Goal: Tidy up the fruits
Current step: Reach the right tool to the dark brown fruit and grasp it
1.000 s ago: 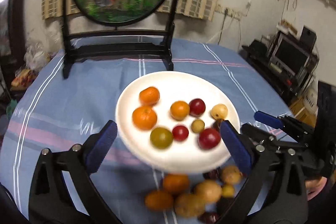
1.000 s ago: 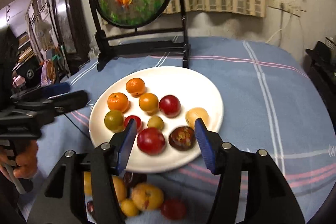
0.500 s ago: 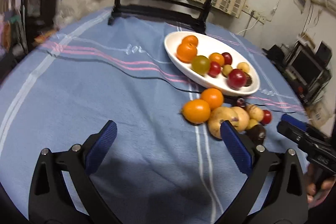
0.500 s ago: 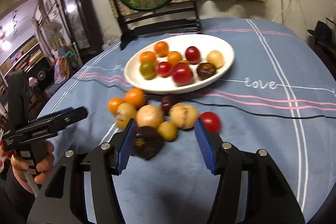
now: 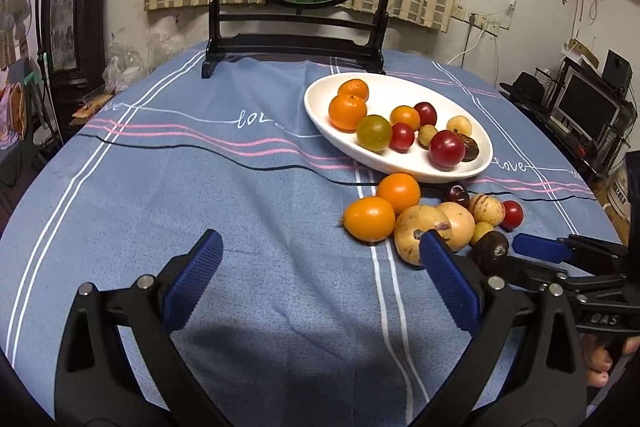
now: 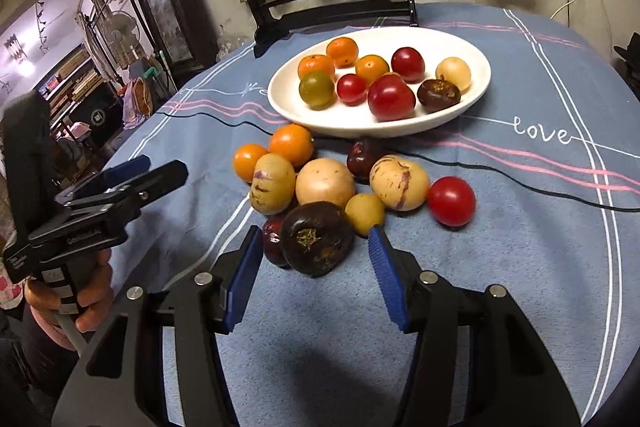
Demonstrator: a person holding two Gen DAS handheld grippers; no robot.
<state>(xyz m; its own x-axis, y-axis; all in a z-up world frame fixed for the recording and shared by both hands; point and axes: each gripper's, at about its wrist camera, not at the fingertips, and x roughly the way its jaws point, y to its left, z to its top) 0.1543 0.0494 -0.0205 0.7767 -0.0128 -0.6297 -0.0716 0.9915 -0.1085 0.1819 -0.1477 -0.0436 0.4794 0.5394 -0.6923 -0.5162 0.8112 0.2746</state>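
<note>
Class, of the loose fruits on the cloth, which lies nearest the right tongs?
The large dark brown-purple fruit, directly ahead of the open right tongs; the other loose fruits lie farther back, toward the white plate.

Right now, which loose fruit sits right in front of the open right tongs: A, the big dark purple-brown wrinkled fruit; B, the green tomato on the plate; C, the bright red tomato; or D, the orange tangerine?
A: the big dark purple-brown wrinkled fruit lies just ahead of the gap of the right tongs, on the blue cloth.
</note>
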